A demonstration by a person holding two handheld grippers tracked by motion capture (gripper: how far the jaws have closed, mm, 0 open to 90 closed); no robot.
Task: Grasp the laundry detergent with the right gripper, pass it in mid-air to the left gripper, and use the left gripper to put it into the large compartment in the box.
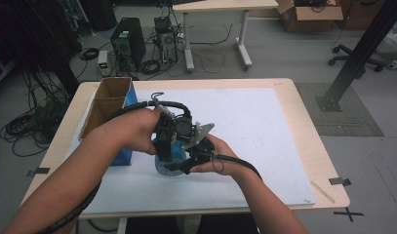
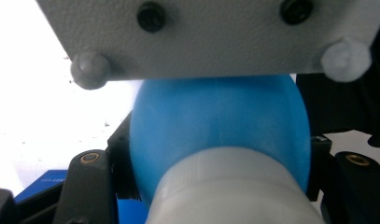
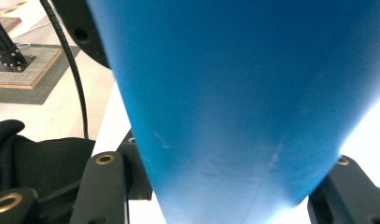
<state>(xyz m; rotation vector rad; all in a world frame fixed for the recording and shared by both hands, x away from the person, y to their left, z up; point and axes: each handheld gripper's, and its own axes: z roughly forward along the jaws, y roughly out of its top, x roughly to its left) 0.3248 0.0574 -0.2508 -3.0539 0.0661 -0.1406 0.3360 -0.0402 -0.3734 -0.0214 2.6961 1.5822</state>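
Observation:
A blue bottle with a white cap is held just above the white mat, between both hands at the table's middle. My left gripper comes down from above and is shut on the bottle at its cap end, the black jaws pressing on both sides. My right gripper is shut on the wide blue body, reaching in from the right. In the high view the left gripper sits over the bottle and the right gripper beside it. The right gripper's grey plate spans the top of the left gripper view.
An open cardboard box stands at the table's left, with a blue box against its near side. The white mat covers most of the wooden table. Computers and cables lie on the floor beyond.

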